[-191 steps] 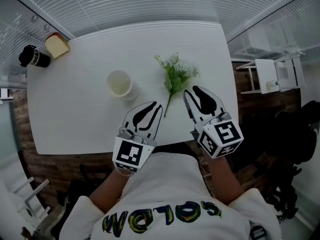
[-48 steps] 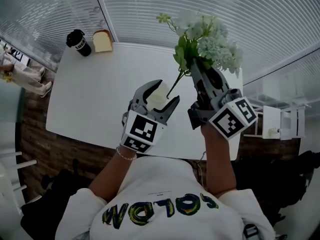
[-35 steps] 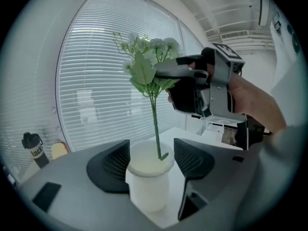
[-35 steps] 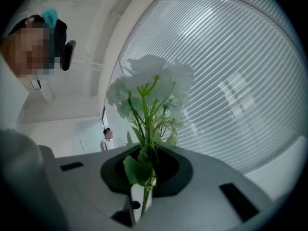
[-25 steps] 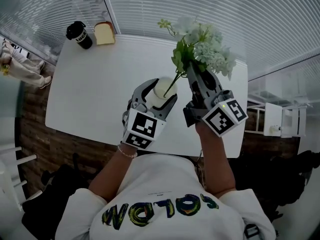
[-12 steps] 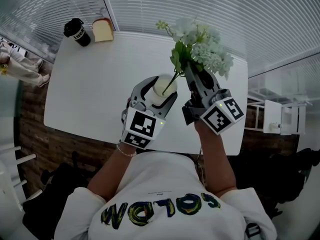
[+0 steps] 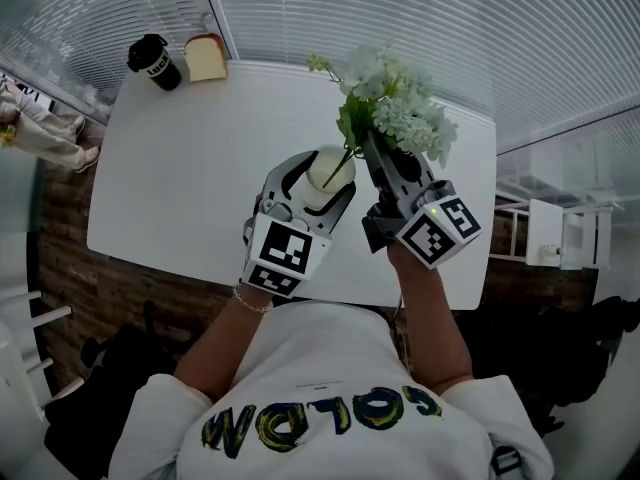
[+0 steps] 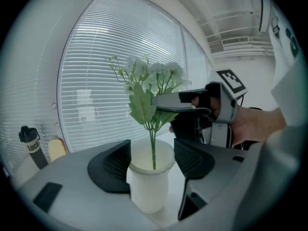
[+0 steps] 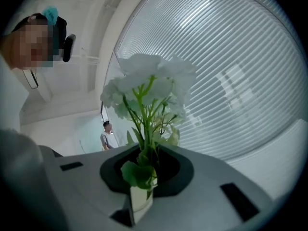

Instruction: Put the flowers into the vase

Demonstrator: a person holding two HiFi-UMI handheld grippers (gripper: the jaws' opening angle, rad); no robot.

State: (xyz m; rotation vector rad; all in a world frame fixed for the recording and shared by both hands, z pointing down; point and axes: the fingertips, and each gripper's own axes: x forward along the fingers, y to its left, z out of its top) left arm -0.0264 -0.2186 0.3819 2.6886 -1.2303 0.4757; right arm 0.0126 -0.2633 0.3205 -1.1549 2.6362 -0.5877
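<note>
1. Starting at the far left corner of the white bench [image 7: 170, 178]: spotted a black cup [image 7: 152, 61] with a slice of bread [image 7: 205, 58] just beside it, both well apart from everything else.
2. Moving to about mid-bench: got the left hand-held gripper [image 7: 316, 180] [image 8: 151, 159] clamped on a white vase [image 7: 330, 166] [image 8: 147, 186], one dark pad on each side, holding it upright. Can't tell whether resting on the bench or lifted off it.
3. Right above that: looking at the flowers [image 7: 390, 108] [image 8: 149, 81] [image 9: 149, 88], white blooms and green leaves, standing pretty much upright with the bottom end of the stem poking just inside the vase mouth.
4. Next over to the right: got the right hand-held gripper [image 7: 375, 153] [image 8: 166, 100] [image 9: 144, 165] coming in about level, pinched on the stems under the leaves and easing its jaws open a hair, stems between them.
5. Past the far edge of the bench: nothing but white window blinds [image 7: 400, 18].
</note>
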